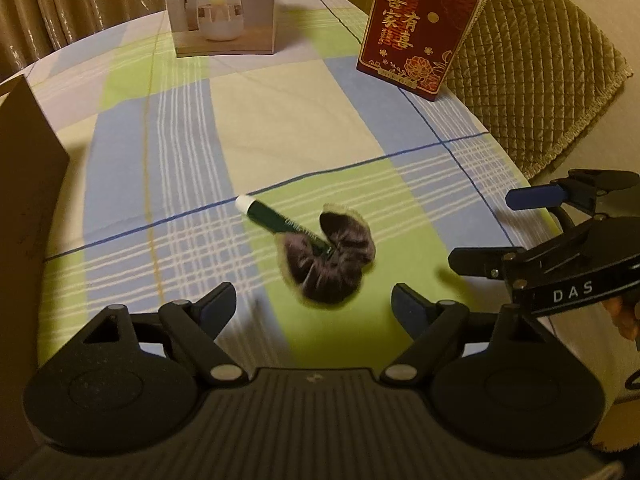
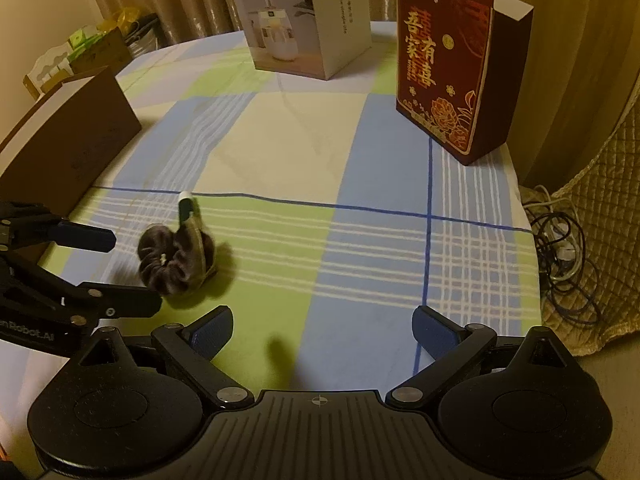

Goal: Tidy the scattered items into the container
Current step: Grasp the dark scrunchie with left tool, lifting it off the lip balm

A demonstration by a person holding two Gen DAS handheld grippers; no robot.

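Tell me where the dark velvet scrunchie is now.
The dark velvet scrunchie lies on the checked tablecloth, touching the green marker pen, just ahead of the open left gripper.

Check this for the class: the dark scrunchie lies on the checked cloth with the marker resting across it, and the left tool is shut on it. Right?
Not quite: the left tool is open, short of the scrunchie, as the left wrist view shows. The marker does rest across it.
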